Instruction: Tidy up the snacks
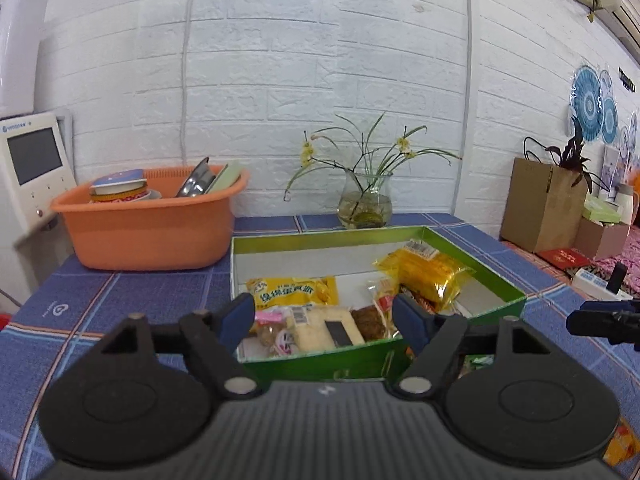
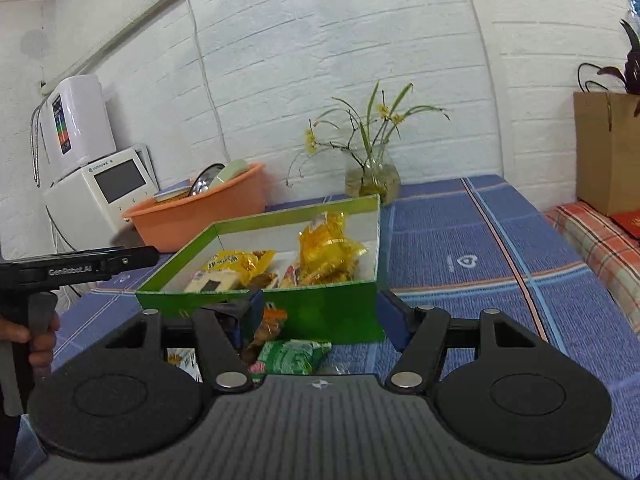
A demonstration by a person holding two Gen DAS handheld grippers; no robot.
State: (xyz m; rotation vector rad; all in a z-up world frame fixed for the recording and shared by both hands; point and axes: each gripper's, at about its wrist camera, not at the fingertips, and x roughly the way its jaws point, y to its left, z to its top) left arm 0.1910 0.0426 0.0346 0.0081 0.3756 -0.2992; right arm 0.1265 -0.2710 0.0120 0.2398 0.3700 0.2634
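Observation:
A green box with a white inside holds several snack packs: a yellow bag, a shiny yellow pack, a pale flat pack. My left gripper is open and empty, hovering over the box's near wall. In the right wrist view the same box lies ahead. My right gripper is open and empty, low over loose snacks in front of the box: a green pack and an orange-brown pack.
An orange basin with dishes stands at the back left. A glass vase with flowers stands behind the box. A white appliance is at the far left. A brown paper bag stands right. The blue tablecloth covers the table.

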